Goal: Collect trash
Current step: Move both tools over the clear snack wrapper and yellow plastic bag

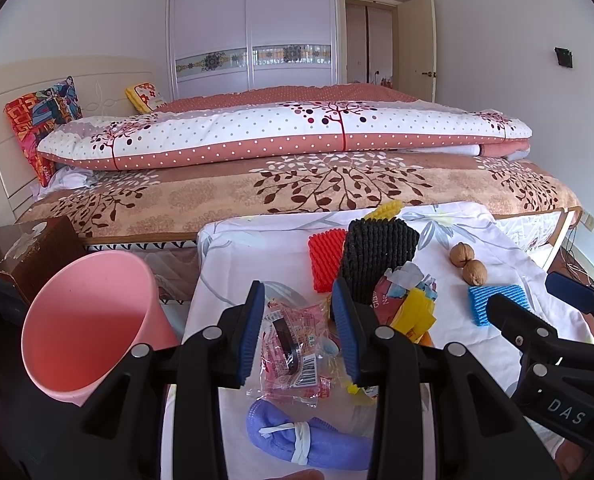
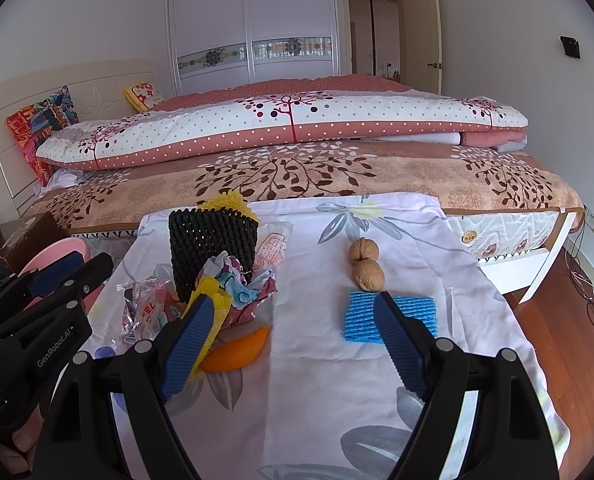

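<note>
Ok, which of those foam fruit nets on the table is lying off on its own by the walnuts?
The blue foam net. It lies flat just in front of the two walnuts, while the black, red and yellow ones sit in the trash cluster.

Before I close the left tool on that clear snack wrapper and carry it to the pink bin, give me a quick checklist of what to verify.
1. Left tool open, nothing held: ok, jaws apart.
2. Clear snack wrapper lined up between its fingers: ok in the left wrist view; whether the pads reach down to it, cannot tell.
3. Pink bin mouth unobstructed: ok, tilted towards the camera, with nothing visible inside.
4. Right tool out of the way: ok, open over the sheet, off to the right.
5. Neighbouring trash clear of the grasp: not ok, crumpled paper and yellow scrap lie right by the right finger.
6. Purple foam roll clear: ok, nearer the camera.
</note>
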Demonstrator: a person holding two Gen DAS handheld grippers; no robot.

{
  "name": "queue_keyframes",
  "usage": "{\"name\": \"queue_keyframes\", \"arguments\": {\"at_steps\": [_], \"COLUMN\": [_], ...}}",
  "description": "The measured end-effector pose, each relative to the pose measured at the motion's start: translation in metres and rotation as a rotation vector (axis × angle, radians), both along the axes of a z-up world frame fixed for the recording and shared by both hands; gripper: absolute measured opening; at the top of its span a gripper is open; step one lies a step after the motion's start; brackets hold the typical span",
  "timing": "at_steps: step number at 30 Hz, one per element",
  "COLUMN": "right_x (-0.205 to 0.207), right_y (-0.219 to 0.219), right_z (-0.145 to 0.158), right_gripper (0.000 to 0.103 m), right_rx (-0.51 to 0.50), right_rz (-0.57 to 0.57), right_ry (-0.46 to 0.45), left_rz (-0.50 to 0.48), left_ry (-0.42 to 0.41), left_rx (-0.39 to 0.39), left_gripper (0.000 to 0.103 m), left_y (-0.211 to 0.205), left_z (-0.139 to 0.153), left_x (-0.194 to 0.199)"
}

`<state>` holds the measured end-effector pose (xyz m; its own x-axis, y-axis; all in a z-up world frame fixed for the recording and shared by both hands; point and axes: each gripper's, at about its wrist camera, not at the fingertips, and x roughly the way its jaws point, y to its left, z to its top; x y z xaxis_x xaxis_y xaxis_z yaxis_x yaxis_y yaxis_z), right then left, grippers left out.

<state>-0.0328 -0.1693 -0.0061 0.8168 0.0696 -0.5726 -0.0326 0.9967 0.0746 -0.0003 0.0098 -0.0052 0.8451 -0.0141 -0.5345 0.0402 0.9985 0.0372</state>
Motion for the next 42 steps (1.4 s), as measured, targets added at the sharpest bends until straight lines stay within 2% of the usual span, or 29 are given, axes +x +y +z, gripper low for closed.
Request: {"name": "queue_keyframes", "arguments": {"at_steps": [19, 42], "right_x": [-0.0075, -0.0095], "right_y": [-0.0025, -0.0023], "right_z": [0.0076, 0.0085], "right_gripper": [0.081, 0.081], "right_rx": [0.036, 0.033], "right_rz": [-0.002, 0.001], "right_ry": [-0.047, -0.049], "left_rz": [-0.007, -0.005], "left_ry": [0.002, 0.007], "left_rx": [-0.001, -0.011], "left_gripper": [0.036, 0.036], "left_y": [-0.0010, 0.0010], "left_z": [-0.0026, -0.0023], "left_x": [-0.0021, -0.0035]}}
